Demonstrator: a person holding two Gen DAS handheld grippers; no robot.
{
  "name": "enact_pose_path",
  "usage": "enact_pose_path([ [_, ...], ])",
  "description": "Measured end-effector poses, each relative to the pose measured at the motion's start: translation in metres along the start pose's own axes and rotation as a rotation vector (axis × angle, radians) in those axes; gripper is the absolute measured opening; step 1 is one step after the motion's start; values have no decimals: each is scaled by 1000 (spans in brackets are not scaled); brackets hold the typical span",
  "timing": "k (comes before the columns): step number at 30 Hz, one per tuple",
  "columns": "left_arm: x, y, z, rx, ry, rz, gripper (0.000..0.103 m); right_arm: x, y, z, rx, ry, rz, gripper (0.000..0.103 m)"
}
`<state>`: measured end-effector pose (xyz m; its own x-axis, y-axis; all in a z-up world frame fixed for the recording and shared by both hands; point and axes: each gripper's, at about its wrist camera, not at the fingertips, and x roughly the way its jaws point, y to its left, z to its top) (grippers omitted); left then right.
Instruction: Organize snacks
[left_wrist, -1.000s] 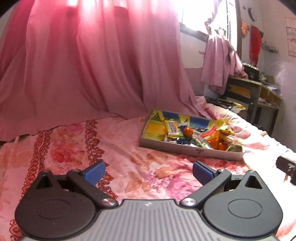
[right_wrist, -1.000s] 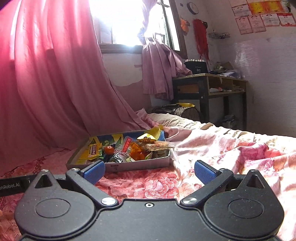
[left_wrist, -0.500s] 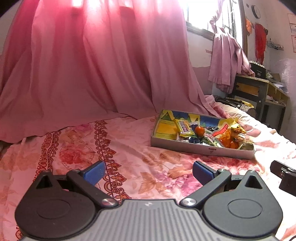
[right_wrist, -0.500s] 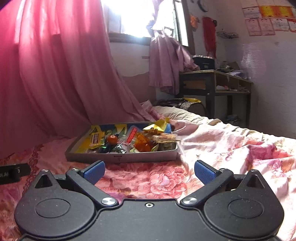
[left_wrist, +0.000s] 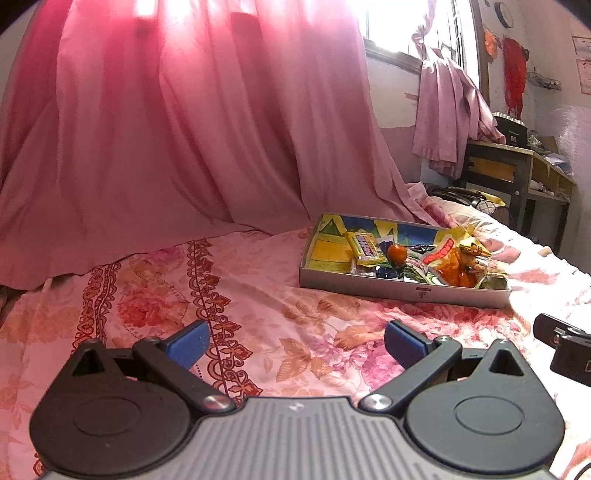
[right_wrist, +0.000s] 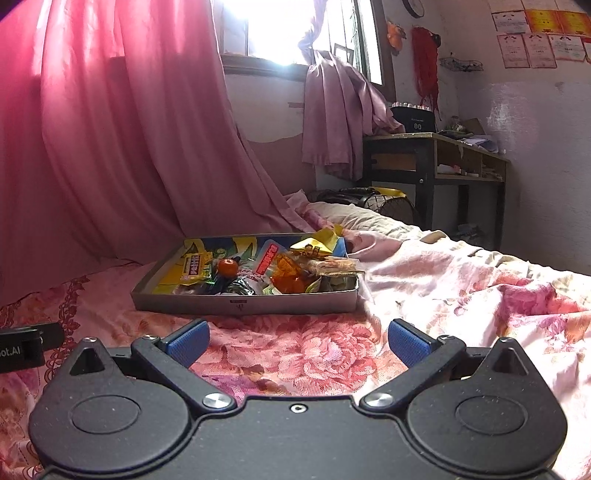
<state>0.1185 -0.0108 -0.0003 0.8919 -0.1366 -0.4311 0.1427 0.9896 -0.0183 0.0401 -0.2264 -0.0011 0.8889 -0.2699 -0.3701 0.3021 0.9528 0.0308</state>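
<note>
A bed covered in a pink floral sheet (left_wrist: 258, 295) fills the foreground of both wrist views. At far left, a long pink curtain (left_wrist: 166, 129) hangs from above and pools onto the sheet. In the left wrist view, the left gripper (left_wrist: 293, 341) sits low over the bare sheet, its two blue-padded fingers (left_wrist: 186, 341) spread wide apart with nothing between them. Ahead and to the right of it, well apart from the fingertips, a shallow grey snack tray (left_wrist: 399, 288) lies flat on the sheet. Inside the tray, from left to right: a yellow packet (left_wrist: 364, 247), a small round orange fruit (left_wrist: 397, 253), dark wrappers near the front wall, and a heap of orange and yellow wrappers (left_wrist: 458, 266) crowded at the right end. At the right edge of this view, part of the other black tool is visible. In the right wrist view, the right gripper (right_wrist: 297, 343) also rests low above the sheet, its blue fingers (right_wrist: 408, 345) held wide and empty, with the tray (right_wrist: 243, 304) straight ahead, near but not touching. Farther right, a knotted lilac curtain (right_wrist: 336, 122) hangs beside a bright window (right_wrist: 280, 29), then a dark desk (right_wrist: 428, 155) stands against a pale wall.
</note>
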Motion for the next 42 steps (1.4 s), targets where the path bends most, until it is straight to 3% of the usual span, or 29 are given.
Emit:
enact_pose_path([
  [42,2,-2,-6,3,16,-3,103,4,5,-3,-31,14,12,102],
])
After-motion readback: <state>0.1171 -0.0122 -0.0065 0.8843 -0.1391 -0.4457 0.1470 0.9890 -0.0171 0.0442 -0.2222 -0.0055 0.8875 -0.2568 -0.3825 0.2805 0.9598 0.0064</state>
